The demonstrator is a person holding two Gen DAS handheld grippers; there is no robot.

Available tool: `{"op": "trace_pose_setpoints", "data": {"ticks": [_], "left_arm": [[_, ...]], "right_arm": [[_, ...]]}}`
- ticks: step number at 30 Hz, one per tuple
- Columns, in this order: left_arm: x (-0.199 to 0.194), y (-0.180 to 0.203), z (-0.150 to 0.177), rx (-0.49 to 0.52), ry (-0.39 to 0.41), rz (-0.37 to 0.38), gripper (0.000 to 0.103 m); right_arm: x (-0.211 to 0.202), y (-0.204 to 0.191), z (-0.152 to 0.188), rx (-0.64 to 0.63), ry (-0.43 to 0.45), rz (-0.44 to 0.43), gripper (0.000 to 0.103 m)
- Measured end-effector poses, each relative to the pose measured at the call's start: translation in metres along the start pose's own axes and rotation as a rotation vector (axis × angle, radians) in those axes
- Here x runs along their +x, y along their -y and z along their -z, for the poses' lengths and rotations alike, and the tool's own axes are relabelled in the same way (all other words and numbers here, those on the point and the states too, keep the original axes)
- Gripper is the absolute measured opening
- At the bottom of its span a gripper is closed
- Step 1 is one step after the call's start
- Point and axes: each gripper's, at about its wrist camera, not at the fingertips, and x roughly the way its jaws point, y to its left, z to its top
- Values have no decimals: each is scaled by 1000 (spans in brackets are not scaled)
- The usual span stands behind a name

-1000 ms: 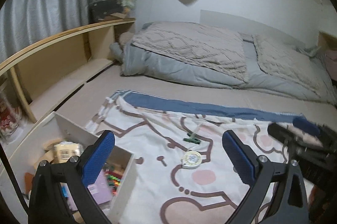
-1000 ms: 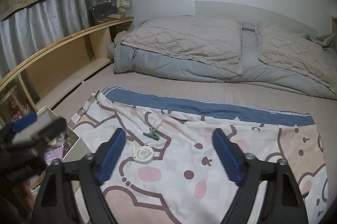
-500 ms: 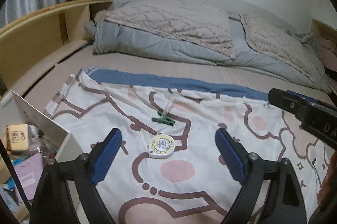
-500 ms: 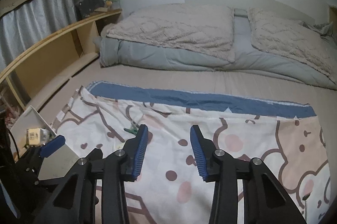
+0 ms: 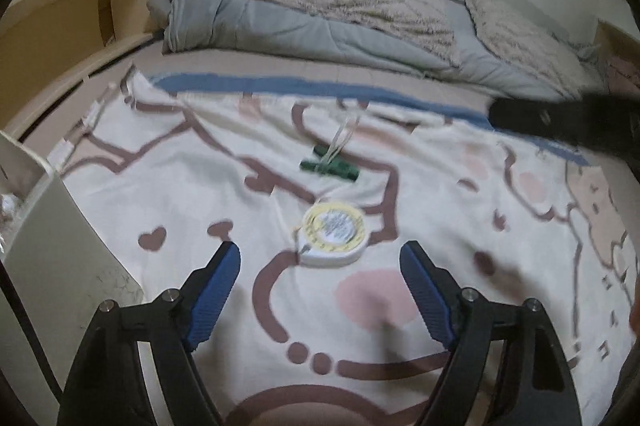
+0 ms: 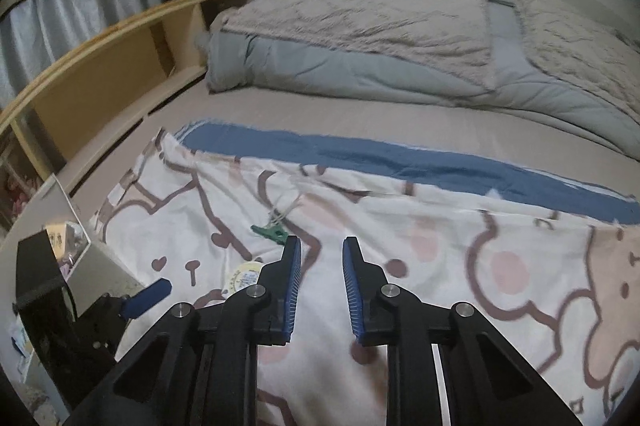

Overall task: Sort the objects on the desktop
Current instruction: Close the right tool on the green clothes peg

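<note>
A round yellow-and-white tape measure (image 5: 332,232) lies on the patterned cloth (image 5: 200,193). A green clip with a white string (image 5: 330,167) lies just beyond it. My left gripper (image 5: 320,266) is open, low over the cloth, with the tape measure just ahead between its fingers. My right gripper (image 6: 322,258) is narrowed to a small gap and holds nothing. In the right wrist view the clip (image 6: 270,233) sits left of its tips and the tape measure (image 6: 244,278) is partly hidden behind its left finger.
A white storage box (image 5: 52,246) with small items stands at the cloth's left edge; it also shows in the right wrist view (image 6: 92,266). Folded grey and beige bedding (image 6: 400,37) lies at the back. A wooden shelf (image 6: 100,73) runs along the left.
My left gripper has swung right from over the box and down toward the tape measure. My right gripper has closed from wide open to a narrow gap.
</note>
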Motion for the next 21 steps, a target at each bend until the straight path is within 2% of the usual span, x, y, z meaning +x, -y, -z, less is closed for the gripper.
{"op": "trace_pose_setpoints", "data": {"ticks": [6,12,18,21], "left_arm": [[19,-16,7,-75,-57,41,82],[26,-12,14,-62,-70,35,83],[30,-15,18,-74,-73,32,83],[30,-13,18,-70,-70,52,89]], "right_arm": [[44,-25,-15,-63,-52,-52,22],[93,-51,-35,-109,-130,-118,22],[147,-66,-44,-149,-229,-140,22],[166,-66,-42,-183,-279,-113,22]]}}
